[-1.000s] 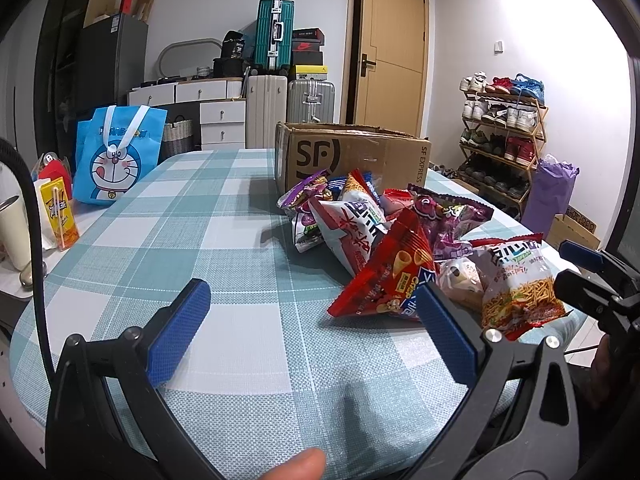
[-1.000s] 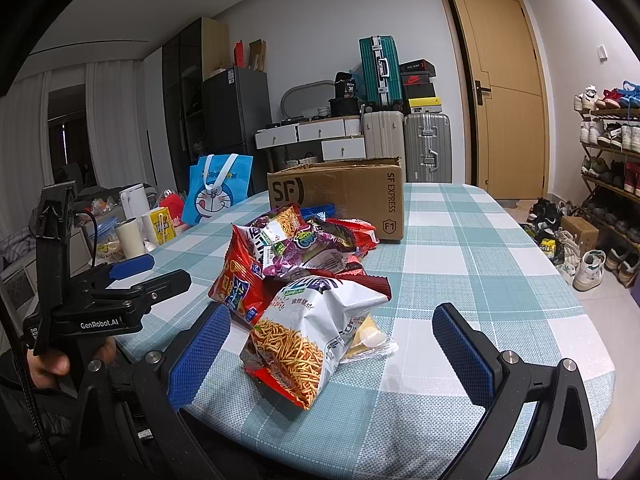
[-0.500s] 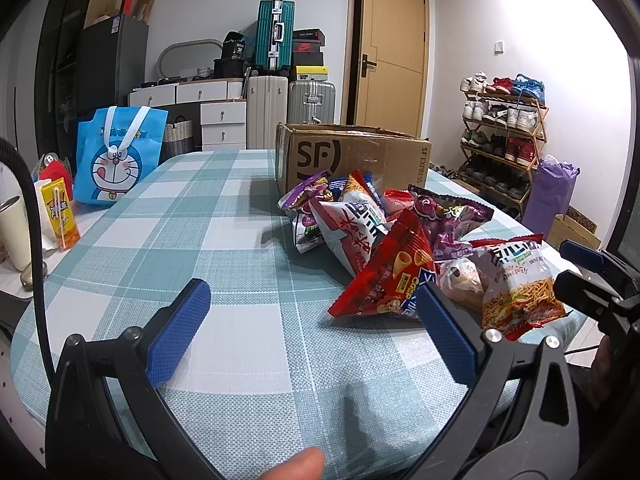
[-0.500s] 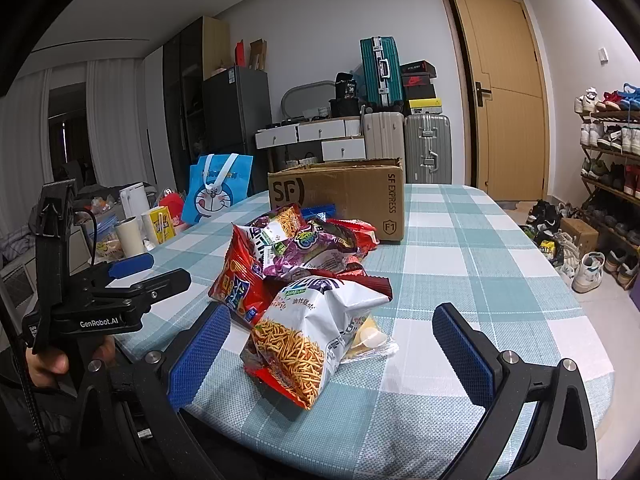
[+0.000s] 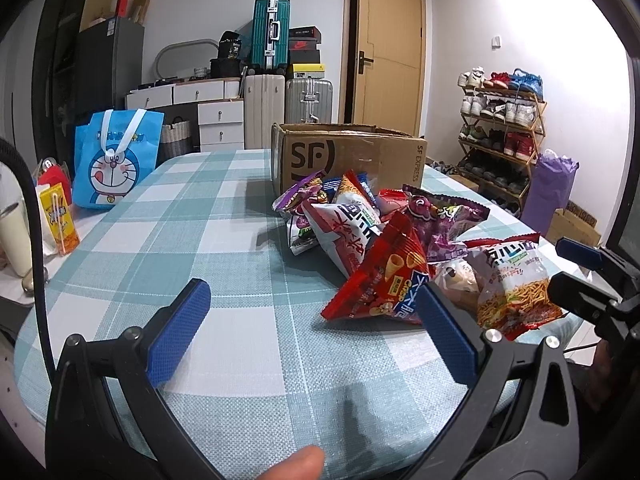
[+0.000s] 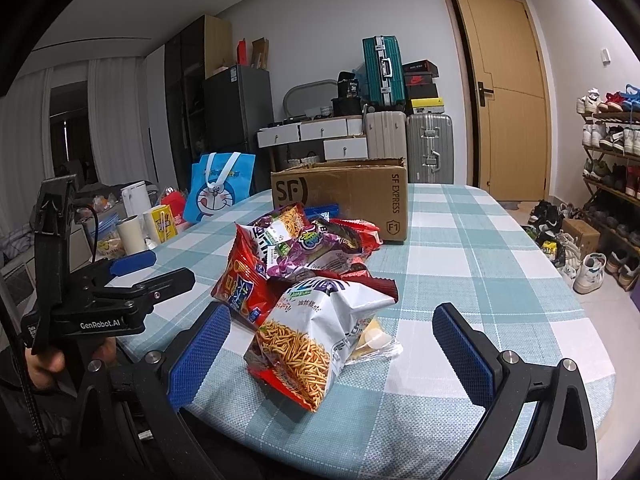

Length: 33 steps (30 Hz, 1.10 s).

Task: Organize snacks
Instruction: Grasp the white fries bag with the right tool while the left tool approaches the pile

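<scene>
A heap of snacks (image 5: 384,240) (image 6: 308,276) is piled on the checked table (image 5: 200,240) (image 6: 480,280), just in front of the open SF box (image 5: 352,156) (image 6: 344,200). At the near edge of the heap a white noodle bag (image 6: 316,328) (image 5: 512,280) is laid over a red cone bag (image 5: 384,284) (image 6: 240,280), with a purple bag (image 5: 444,224) (image 6: 316,248) stacked behind them and a clear packet (image 6: 372,340) tucked under the noodle bag. What is inside the box cannot be made out; only its raised flaps and printed sides are seen. A blue cartoon tote (image 5: 116,160) (image 6: 220,188) is stood off the table's left side, beside a yellow carton (image 5: 58,220) (image 6: 162,222) and a white cup (image 6: 132,234). The right gripper (image 6: 328,344) is held low over the near table edge, its jaws spread wide with the noodle bag between them but untouched. The left gripper (image 5: 312,336) (image 6: 152,268) is held level to the left of the heap, over bare cloth, its jaws likewise spread wide and empty. A hand (image 6: 44,360) is seen wrapped round the left gripper's handle, and a fingertip (image 5: 296,464) is seen at the bottom of the left wrist view.
</scene>
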### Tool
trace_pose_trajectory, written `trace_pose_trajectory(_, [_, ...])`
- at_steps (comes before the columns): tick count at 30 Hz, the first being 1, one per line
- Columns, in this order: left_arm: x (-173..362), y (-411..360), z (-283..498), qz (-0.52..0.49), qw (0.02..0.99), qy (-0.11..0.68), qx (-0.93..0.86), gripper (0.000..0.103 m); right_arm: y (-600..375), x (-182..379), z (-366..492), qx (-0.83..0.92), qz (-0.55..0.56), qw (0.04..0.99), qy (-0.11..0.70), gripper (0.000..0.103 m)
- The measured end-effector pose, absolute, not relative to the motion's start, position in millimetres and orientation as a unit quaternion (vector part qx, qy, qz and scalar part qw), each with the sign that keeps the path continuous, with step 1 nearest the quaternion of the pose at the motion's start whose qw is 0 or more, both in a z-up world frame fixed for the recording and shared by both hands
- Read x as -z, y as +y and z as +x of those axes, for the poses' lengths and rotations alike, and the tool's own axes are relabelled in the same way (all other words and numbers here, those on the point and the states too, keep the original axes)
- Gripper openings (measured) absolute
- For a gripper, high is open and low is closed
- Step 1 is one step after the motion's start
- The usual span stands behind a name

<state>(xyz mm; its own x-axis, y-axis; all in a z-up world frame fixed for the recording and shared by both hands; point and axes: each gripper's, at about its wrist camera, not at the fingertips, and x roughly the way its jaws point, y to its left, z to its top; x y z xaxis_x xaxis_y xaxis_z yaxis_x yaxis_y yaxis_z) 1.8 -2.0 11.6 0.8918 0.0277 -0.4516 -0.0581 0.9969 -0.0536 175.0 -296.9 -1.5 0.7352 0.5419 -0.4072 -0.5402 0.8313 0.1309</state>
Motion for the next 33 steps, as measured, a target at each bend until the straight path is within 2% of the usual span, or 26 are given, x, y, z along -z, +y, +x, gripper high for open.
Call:
trace_pose_trajectory(13, [-35,-3,16,-0.04,0.969,0.242,-0.006,0.102,-280,8,198,-0.296,-0.002,0.915,0.275,0.103])
trace_pose_trajectory(27, [-27,-25,55,-0.026,0.962,0.273,0.005,0.102,-277,12,225,-0.296,0.011,0.903,0.311,0.102])
trace_pose_trajectory(31, [-27,-36,58,-0.012,0.964,0.266,0.011,0.102,-274,13,222,-0.307,0.011,0.898,0.315,0.098])
trace_pose_trajectory(33, [-26,-42,60,0.001,0.964,0.266,0.016,0.102,-270,15,222,-0.313,0.008,0.894,0.319,0.089])
